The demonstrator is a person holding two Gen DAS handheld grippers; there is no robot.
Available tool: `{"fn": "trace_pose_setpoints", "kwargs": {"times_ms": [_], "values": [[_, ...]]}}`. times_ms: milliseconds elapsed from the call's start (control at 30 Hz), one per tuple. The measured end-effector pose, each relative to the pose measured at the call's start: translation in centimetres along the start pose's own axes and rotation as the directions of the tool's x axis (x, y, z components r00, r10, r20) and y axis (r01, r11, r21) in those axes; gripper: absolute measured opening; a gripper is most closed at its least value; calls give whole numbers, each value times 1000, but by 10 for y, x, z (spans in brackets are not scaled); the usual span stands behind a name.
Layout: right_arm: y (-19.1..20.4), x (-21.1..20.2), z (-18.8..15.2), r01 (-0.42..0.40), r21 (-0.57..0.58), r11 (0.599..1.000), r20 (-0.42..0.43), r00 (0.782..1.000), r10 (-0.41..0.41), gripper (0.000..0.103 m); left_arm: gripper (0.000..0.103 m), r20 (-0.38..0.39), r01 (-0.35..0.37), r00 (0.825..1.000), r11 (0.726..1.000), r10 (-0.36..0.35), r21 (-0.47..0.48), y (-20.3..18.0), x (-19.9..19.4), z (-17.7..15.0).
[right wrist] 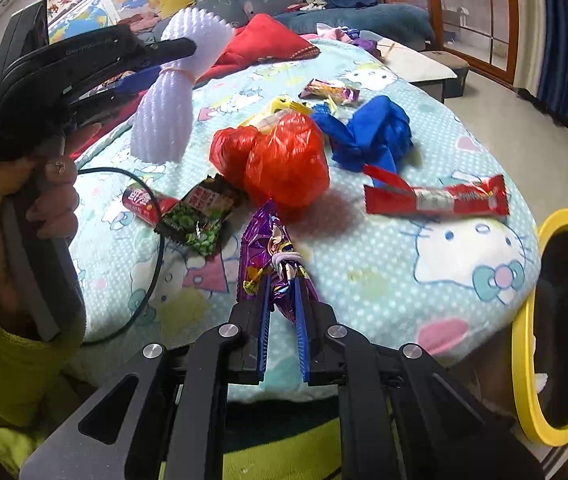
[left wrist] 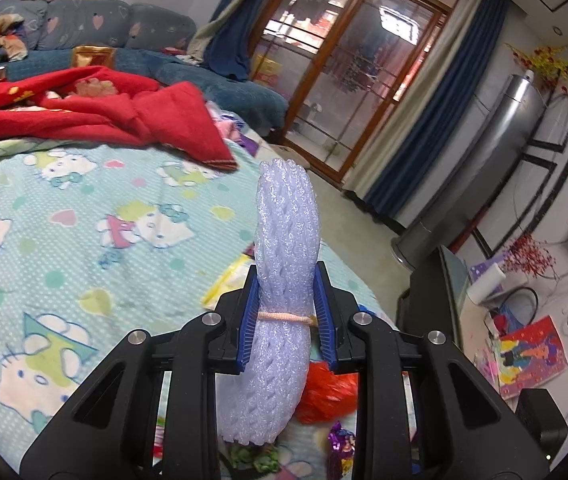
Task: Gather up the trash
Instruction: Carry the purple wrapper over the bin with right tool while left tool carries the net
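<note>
My left gripper (left wrist: 286,312) is shut on a white foam net sleeve (left wrist: 284,240) tied at its middle with a string, held up above the bed; it also shows in the right wrist view (right wrist: 168,92). My right gripper (right wrist: 282,292) is shut on a purple foil wrapper (right wrist: 268,240) at the bed's near edge. On the blanket lie a red plastic bag (right wrist: 284,160), a blue plastic bag (right wrist: 368,132), a red snack wrapper (right wrist: 440,198), a green pea packet (right wrist: 200,216) and a small red packet (right wrist: 140,202).
A yellow-rimmed bin (right wrist: 556,320) stands at the right of the bed. A Hello Kitty blanket (left wrist: 64,220) covers the bed, with a red blanket (left wrist: 104,112) and a sofa behind. More wrappers (right wrist: 330,92) lie farther back. A black cable (right wrist: 152,240) crosses the blanket.
</note>
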State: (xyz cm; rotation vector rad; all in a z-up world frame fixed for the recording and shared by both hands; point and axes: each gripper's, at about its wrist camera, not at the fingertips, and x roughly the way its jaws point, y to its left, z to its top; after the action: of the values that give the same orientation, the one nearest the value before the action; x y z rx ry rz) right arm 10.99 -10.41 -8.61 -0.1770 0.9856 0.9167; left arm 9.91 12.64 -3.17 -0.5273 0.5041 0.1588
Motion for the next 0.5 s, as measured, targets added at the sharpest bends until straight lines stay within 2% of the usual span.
{"fn": "trace_pose_setpoints", "kwargs": {"times_ms": [200,500], "values": [[-14,-21,-6,14,48,999,38,999,-16,12,20,7,55,998,997,-55,61,-27,-8,-5],[-48,-64,-5,49,152,987,155,985,-73,12,20,14,126,992,985,-129,117,-59,-26,-7]]}}
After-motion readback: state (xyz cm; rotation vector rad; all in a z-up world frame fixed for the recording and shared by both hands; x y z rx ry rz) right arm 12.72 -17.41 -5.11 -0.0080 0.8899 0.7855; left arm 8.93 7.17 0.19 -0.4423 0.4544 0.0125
